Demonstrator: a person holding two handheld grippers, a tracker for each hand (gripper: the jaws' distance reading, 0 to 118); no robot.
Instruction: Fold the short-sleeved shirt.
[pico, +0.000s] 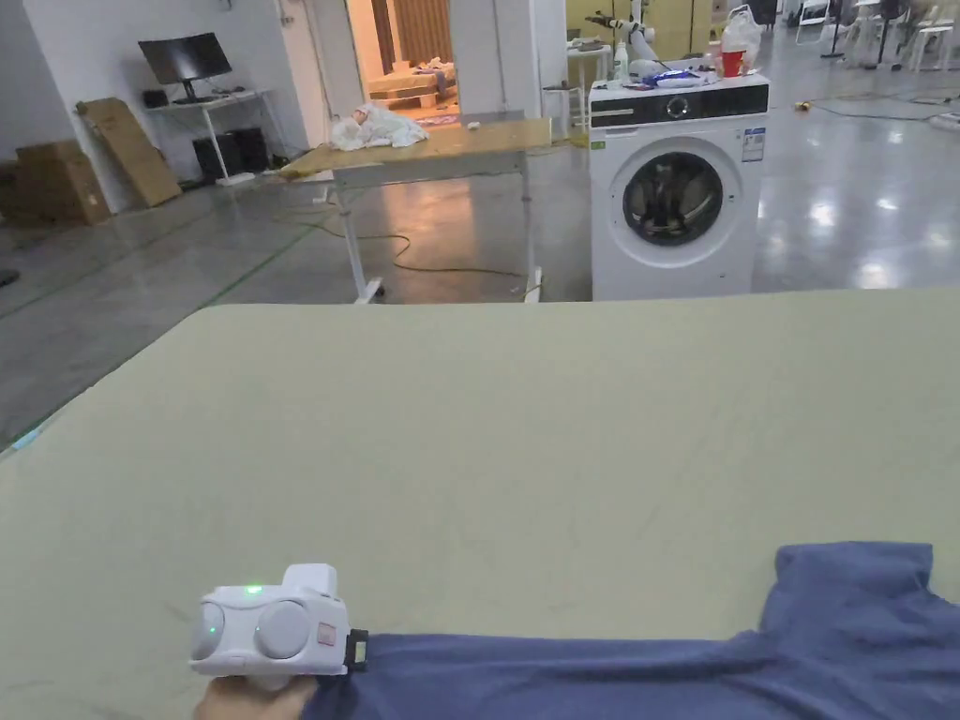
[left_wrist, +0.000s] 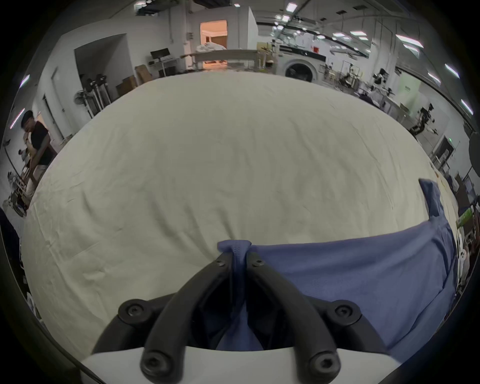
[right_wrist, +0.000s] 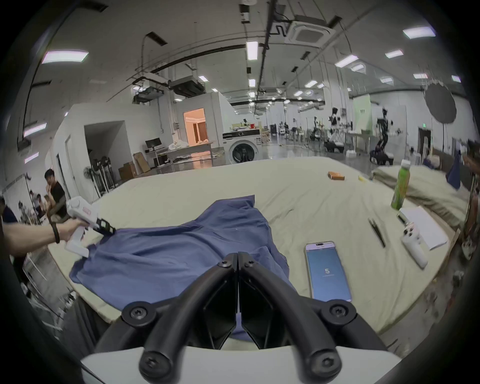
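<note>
The blue shirt (right_wrist: 181, 257), judged soft, light and floppy, is spread at the table's (pico: 469, 450) near edge, pinched at a corner by the left gripper (left_wrist: 237, 256), best gripped along hems; the right gripper (right_wrist: 237, 257) is closed, seemingly empty.

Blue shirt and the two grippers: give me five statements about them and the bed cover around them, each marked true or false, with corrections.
1. The left gripper has both jaws pressed on a bunched edge of the blue shirt. True.
2. The right gripper is wide open. False: its jaws meet at the tips, and no cloth is visible between them.
3. The shirt lies on a pale green bed cover. True.
4. A phone lies on top of the shirt. False: it lies on the cover beside the shirt, screen up.
5. The green bottle has tipped over. False: it stands upright.
</note>
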